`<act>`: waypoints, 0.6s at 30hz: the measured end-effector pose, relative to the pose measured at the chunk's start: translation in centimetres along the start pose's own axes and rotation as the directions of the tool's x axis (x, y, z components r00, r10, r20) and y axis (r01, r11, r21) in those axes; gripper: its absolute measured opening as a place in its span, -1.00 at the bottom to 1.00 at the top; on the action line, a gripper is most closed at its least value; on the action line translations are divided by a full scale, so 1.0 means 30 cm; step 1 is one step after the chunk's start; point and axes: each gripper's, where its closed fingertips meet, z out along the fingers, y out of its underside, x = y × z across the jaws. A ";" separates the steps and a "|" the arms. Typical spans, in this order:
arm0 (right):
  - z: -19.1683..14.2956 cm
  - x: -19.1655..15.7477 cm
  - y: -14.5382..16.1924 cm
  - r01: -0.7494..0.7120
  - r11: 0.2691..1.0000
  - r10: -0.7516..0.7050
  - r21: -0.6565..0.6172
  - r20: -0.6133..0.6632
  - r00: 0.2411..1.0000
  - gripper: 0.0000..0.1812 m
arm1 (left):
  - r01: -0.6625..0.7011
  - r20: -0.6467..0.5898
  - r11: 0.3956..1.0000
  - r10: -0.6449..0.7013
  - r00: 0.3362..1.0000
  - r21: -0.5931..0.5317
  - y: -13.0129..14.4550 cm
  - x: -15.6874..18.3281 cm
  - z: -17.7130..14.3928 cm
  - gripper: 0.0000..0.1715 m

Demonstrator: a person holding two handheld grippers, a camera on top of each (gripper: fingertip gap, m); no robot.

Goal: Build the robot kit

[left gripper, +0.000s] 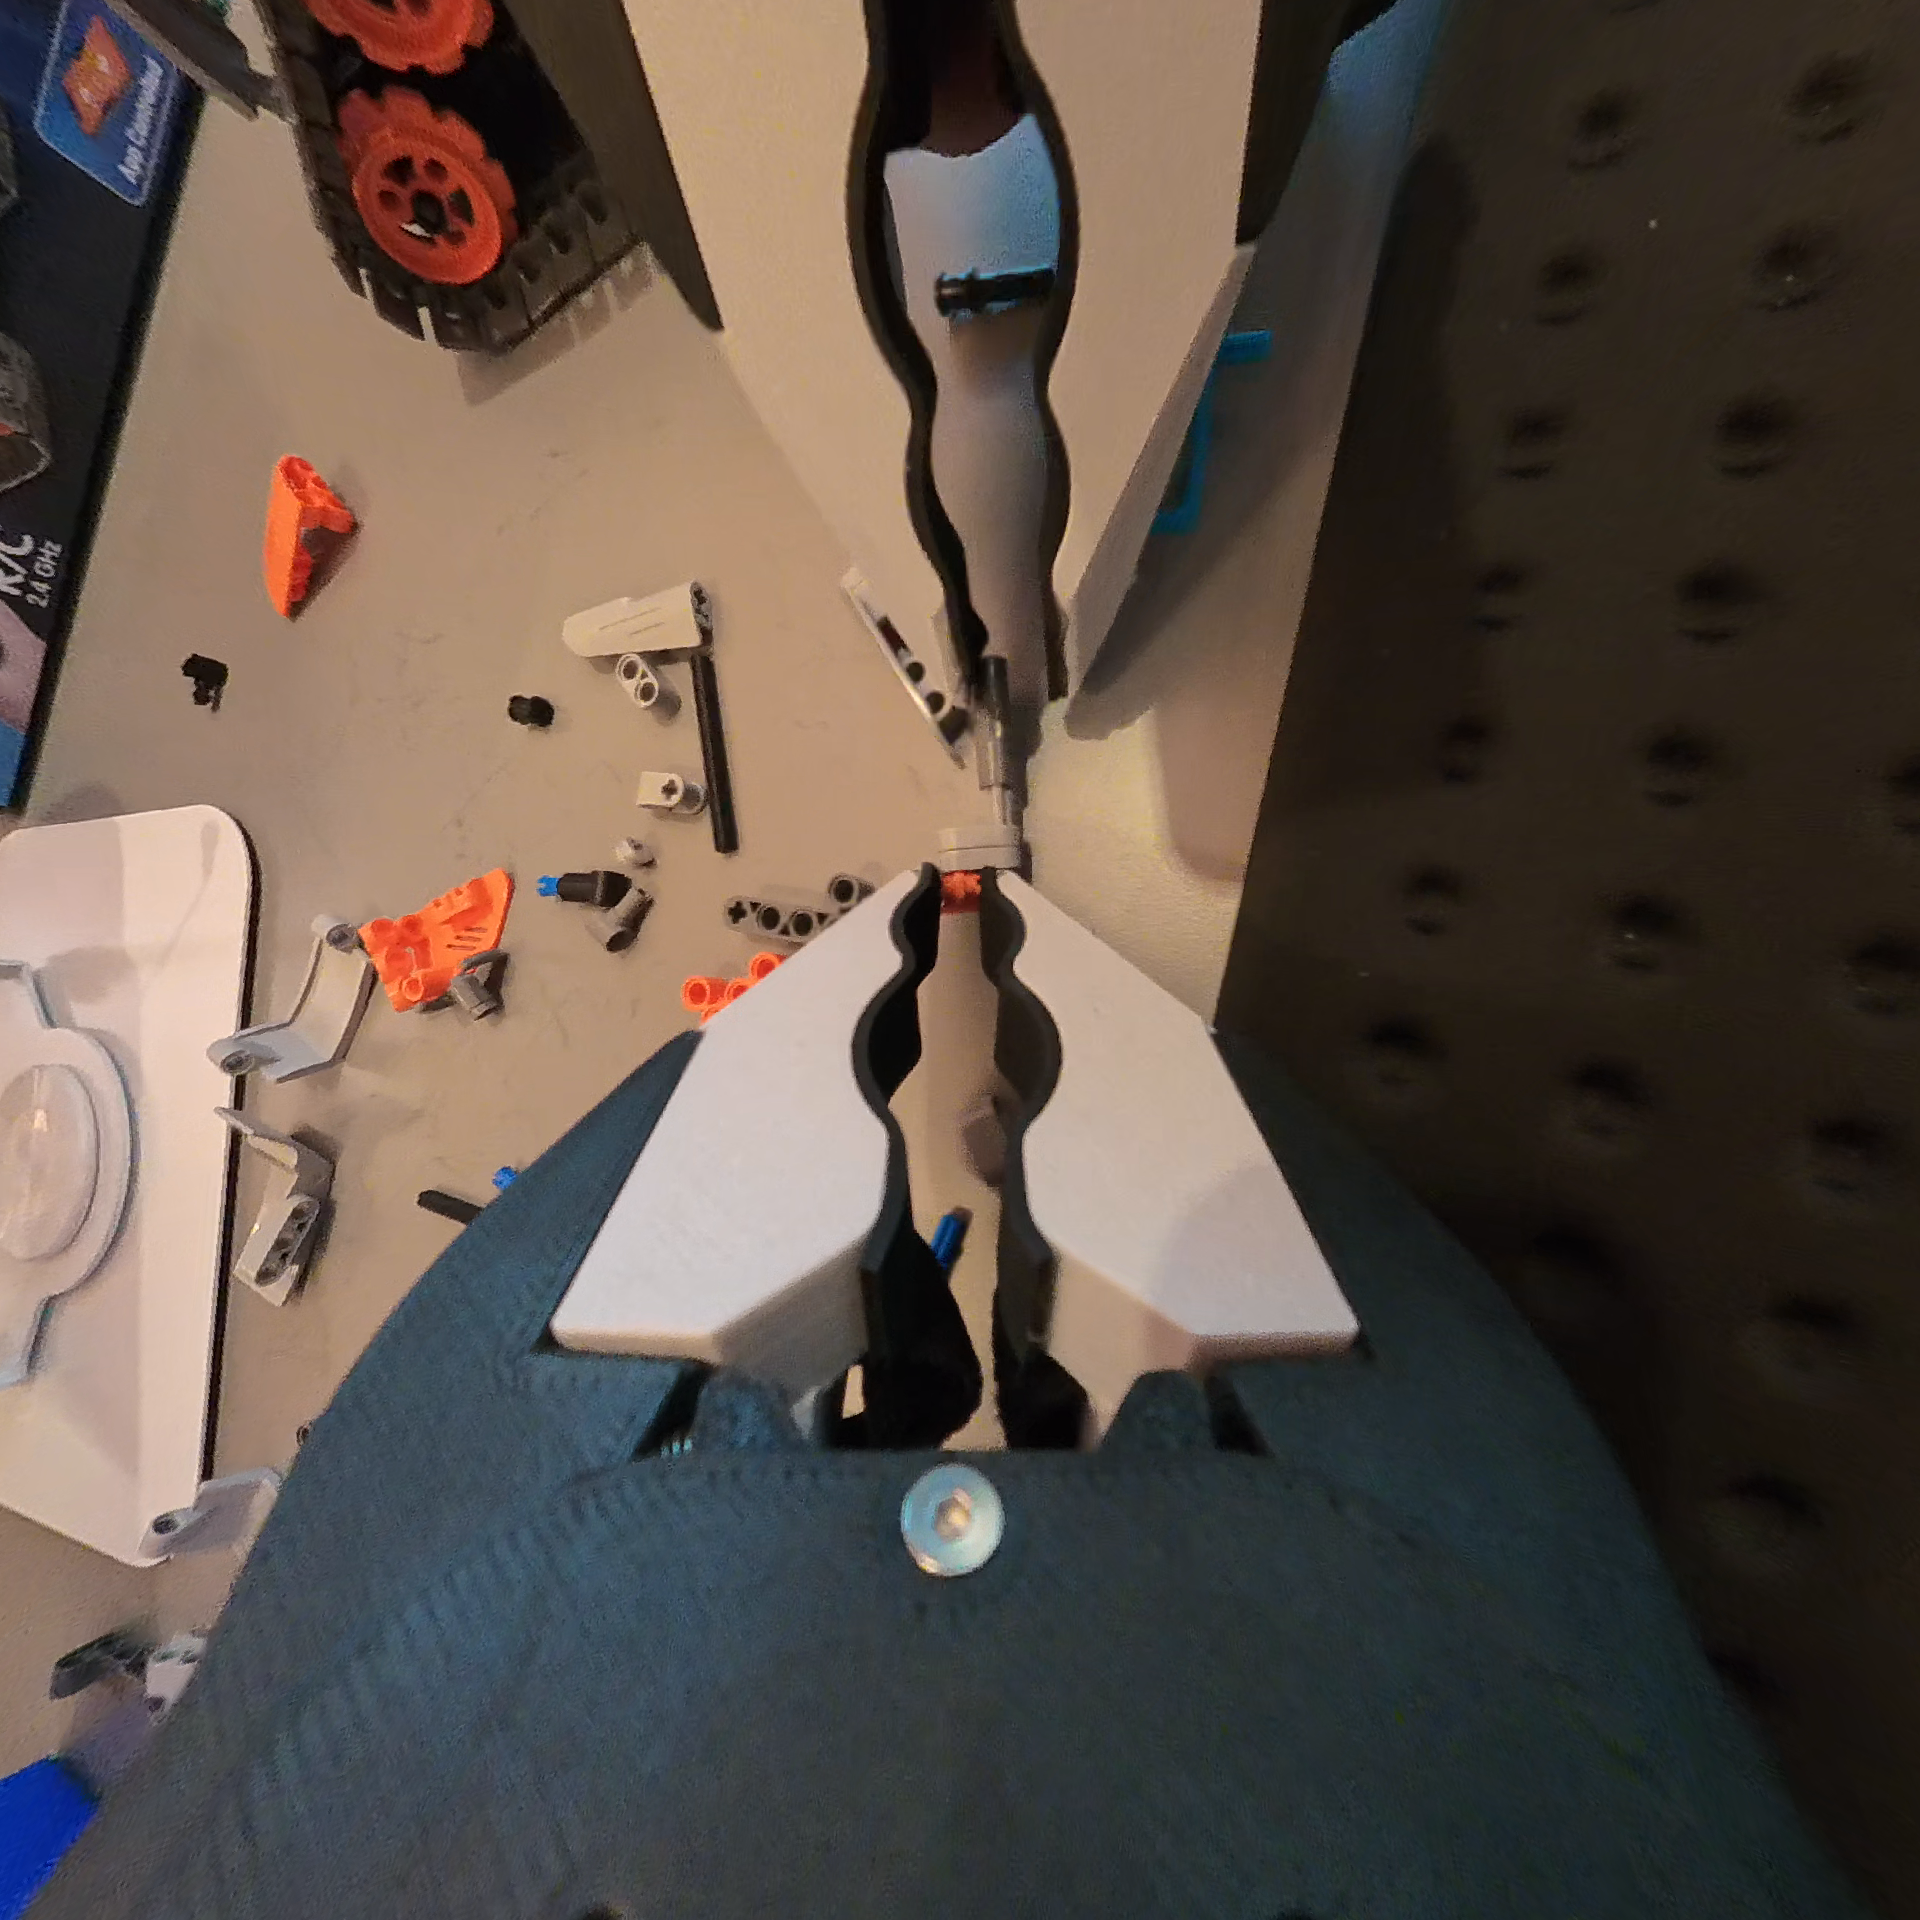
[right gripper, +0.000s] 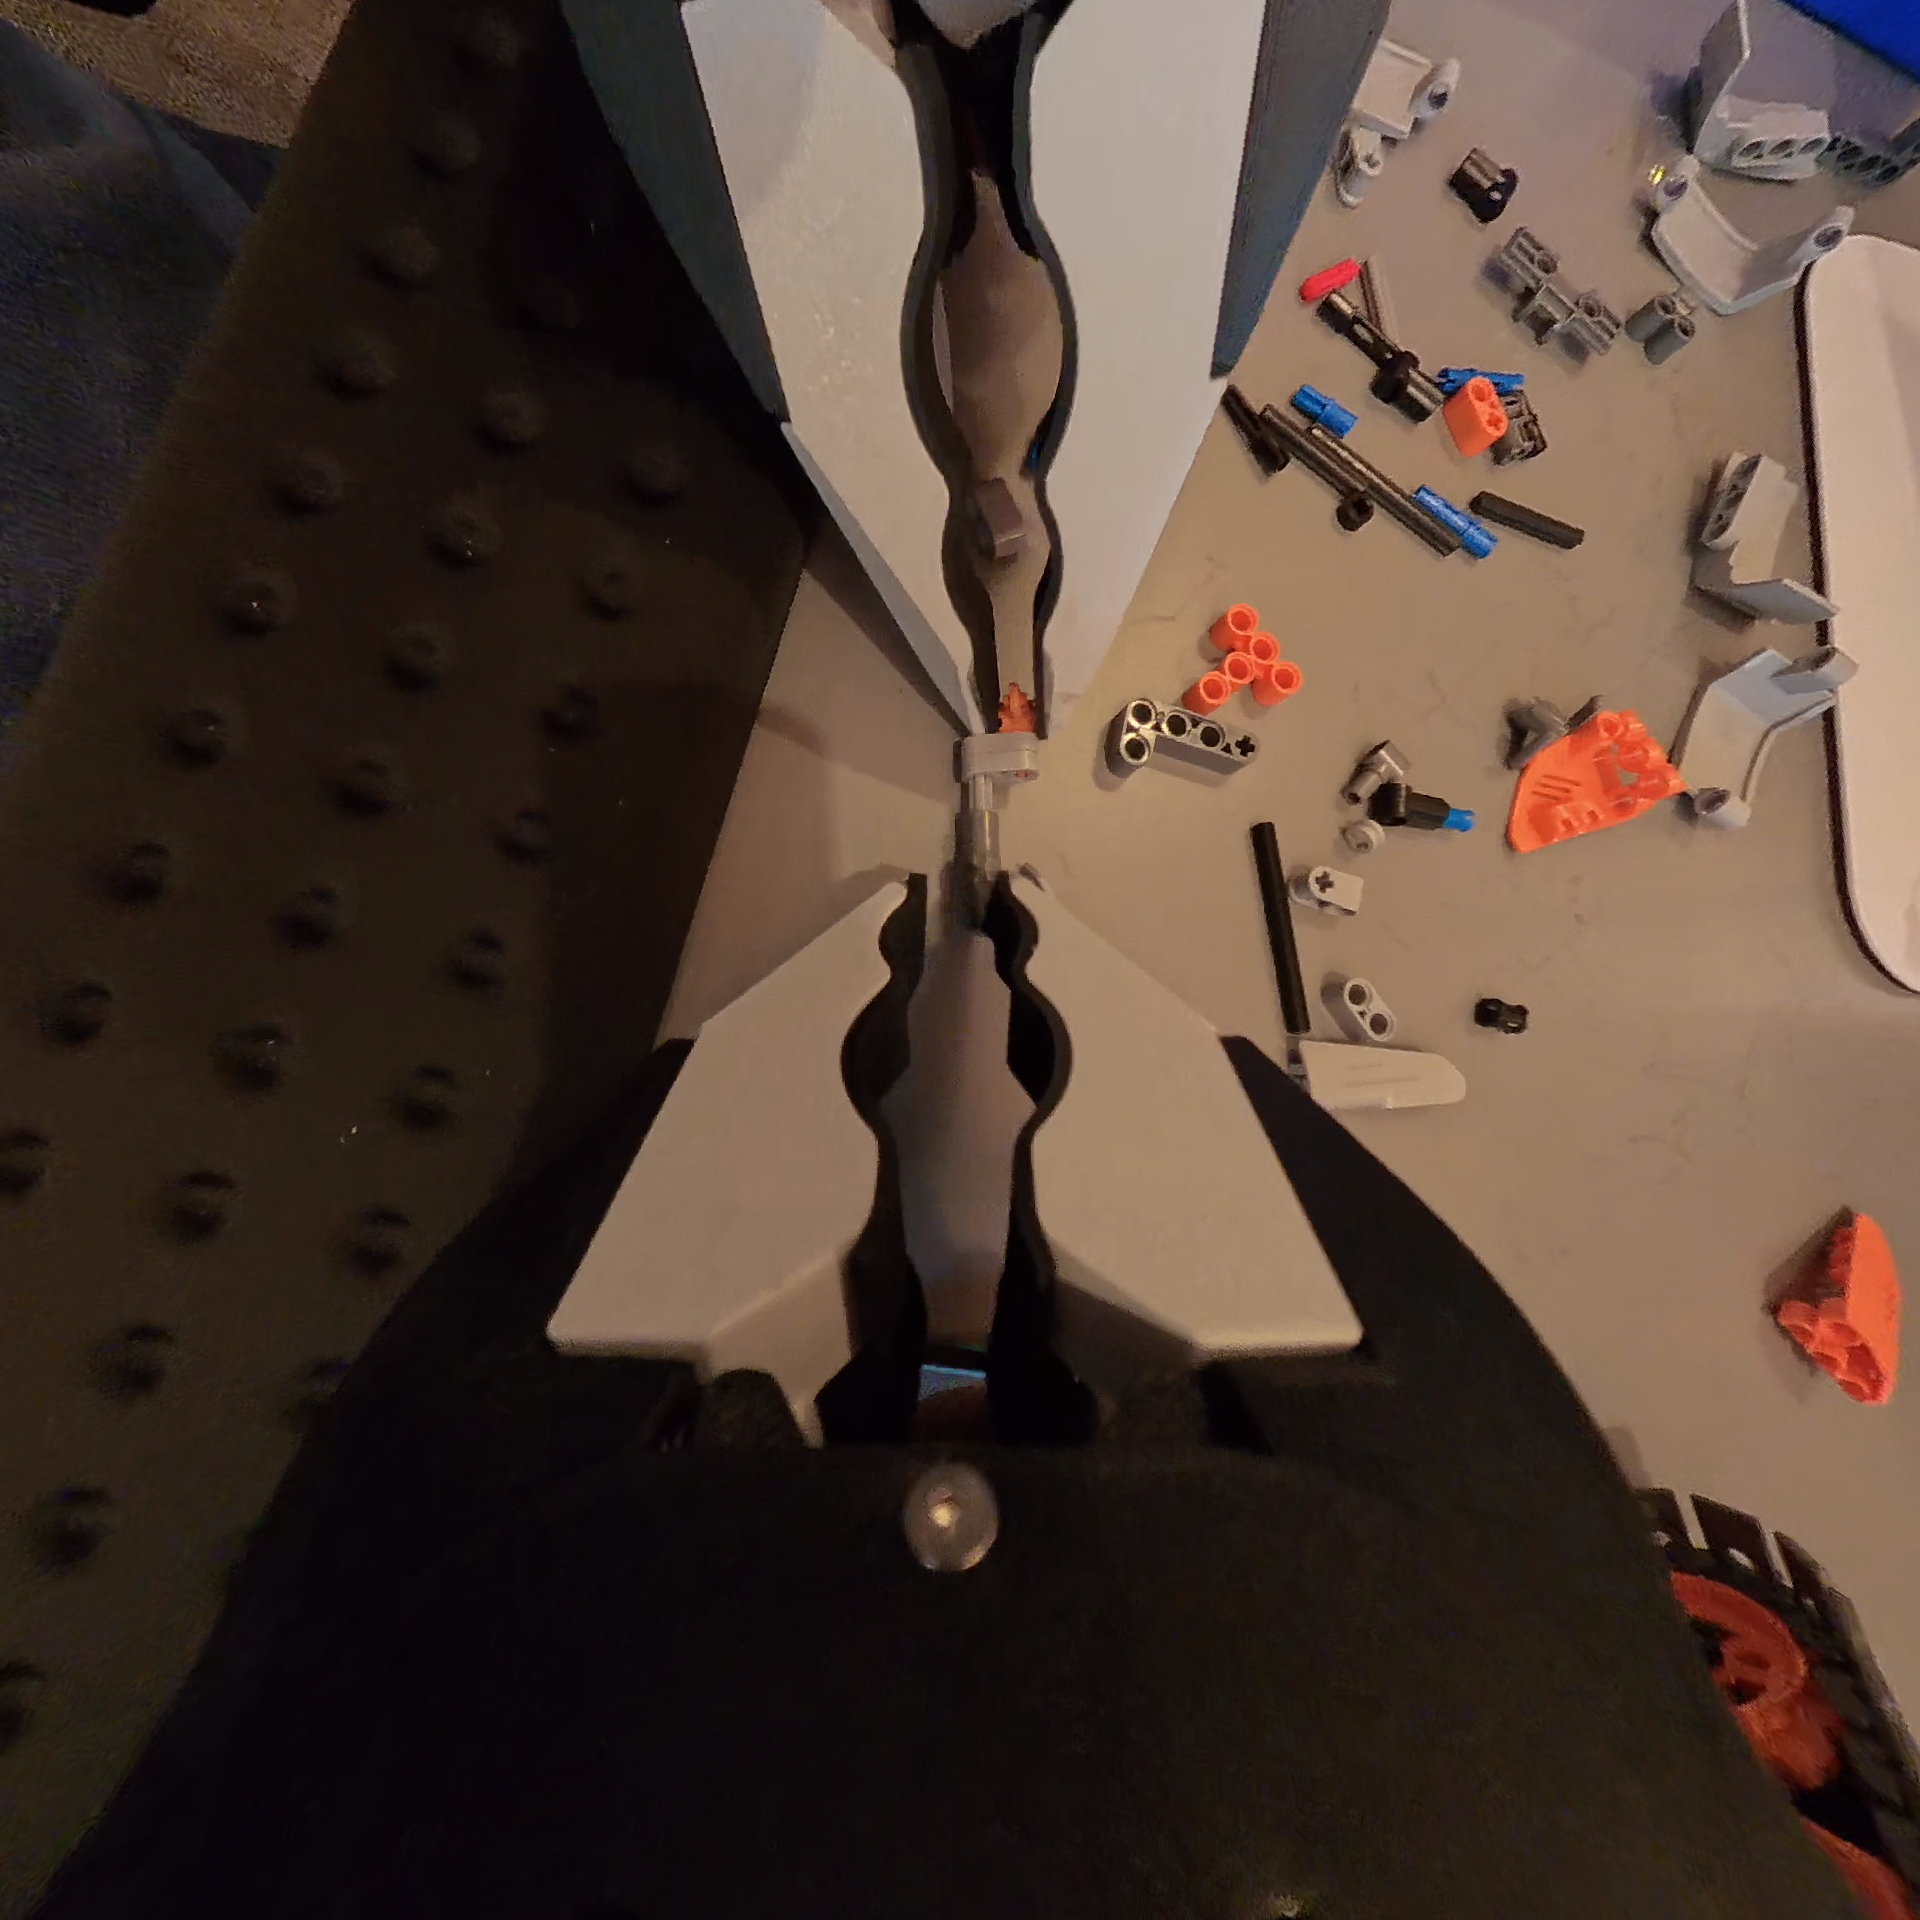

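My two grippers meet tip to tip above a grey table. My left gripper [left gripper: 961,885] is shut on a small orange toothed piece [left gripper: 961,894], which also shows in the right wrist view [right gripper: 1016,710]. A light grey connector [left gripper: 977,844] [right gripper: 997,756] sits against the orange piece. A thin grey and dark axle pin [left gripper: 997,743] [right gripper: 977,831] runs from that connector into my right gripper [right gripper: 961,896], which is shut on its other end. The right gripper [left gripper: 1003,675] comes down from the top of the left wrist view. The left gripper [right gripper: 1013,698] does the same in the right wrist view.
A black dimpled mat [left gripper: 1610,727] [right gripper: 364,727] lies beside the grippers. Loose building parts lie on the table: an orange panel [left gripper: 447,930] [right gripper: 1590,790], an orange wedge [left gripper: 301,530], a black axle [right gripper: 1280,935], a grey beam [right gripper: 1174,732]. A tracked vehicle with orange wheels [left gripper: 436,177], a white tray [left gripper: 125,1039] [right gripper: 1870,623] and a blue box [left gripper: 62,312] stand around them. My two grippers' fingertips are within a few centimetres of each other.
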 end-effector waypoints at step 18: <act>-0.066 0.071 -0.026 0.060 0.996 -0.052 0.062 -0.132 0.990 -0.87 | 0.070 0.043 0.973 -0.082 0.996 0.222 -0.074 -0.064 -0.047 -0.94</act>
